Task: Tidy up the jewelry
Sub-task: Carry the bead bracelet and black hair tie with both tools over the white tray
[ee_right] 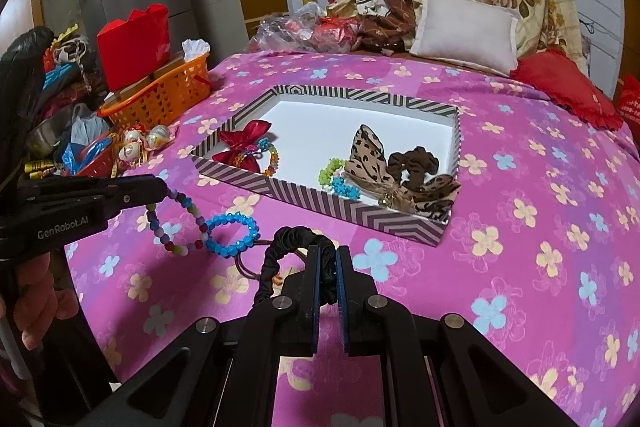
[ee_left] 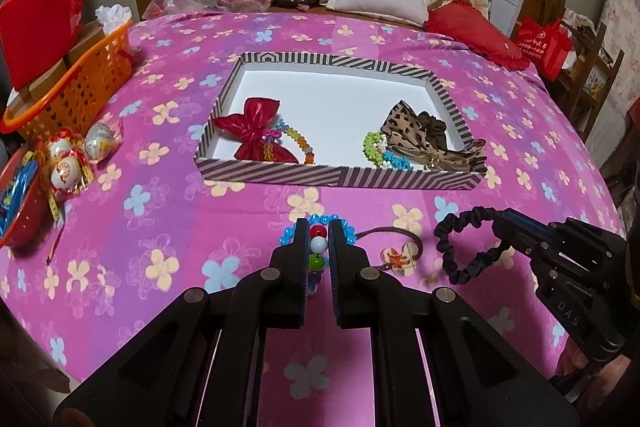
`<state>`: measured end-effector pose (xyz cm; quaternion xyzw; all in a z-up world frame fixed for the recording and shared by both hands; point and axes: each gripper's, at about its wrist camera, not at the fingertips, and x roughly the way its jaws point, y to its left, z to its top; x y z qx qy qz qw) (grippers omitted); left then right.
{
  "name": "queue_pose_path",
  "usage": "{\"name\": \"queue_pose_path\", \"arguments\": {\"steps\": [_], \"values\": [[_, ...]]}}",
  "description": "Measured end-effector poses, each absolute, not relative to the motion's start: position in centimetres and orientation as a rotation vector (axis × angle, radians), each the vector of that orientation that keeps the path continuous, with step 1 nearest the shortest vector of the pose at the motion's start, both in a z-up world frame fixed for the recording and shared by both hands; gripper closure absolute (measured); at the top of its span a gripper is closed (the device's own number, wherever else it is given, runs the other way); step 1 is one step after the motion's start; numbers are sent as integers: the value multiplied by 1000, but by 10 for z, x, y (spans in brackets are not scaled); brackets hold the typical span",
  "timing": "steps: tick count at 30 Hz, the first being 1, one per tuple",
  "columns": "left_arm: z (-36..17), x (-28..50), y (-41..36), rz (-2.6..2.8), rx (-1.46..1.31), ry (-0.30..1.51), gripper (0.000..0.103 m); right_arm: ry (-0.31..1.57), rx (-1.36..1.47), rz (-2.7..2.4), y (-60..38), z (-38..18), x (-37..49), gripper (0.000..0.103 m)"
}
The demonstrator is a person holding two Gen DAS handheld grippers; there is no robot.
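Pink flowered bedspread (ee_left: 168,187) fills both views, and on it, toward the middle of each frame, sits the striped tray (ee_left: 340,177) already holding a red bow (ee_left: 256,131), a leopard bow (ee_right: 372,159), a brown scrunchie (ee_right: 416,159) and beaded bracelets. Left tool (ee_left: 319,227) is pinching a multicolour bead bracelet (ee_right: 180,223), which dangles from its tips in the right wrist view beside a blue bead bracelet (ee_right: 232,233) lying on the bed. Right tool (ee_right: 327,255) is pinching a black scrunchie (ee_left: 464,247), lifted at the lower right of the left view. From both tools the tray lies straight ahead, its long side facing them; the left tool looks nearer the red-bow end, the right nearer the leopard end.
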<state>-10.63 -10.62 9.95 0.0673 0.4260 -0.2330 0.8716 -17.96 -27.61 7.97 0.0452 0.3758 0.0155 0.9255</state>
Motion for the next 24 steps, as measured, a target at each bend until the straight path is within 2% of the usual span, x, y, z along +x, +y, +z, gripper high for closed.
{"name": "queue_pose_path", "arguments": {"steps": [14,24], "values": [[130,-58,-134,-476,155,845,95,727,125,24,-289,99,-132,96],[129,-8,-174,-466,152,849,95,759,188,-16,-307,81,-80,96]]}}
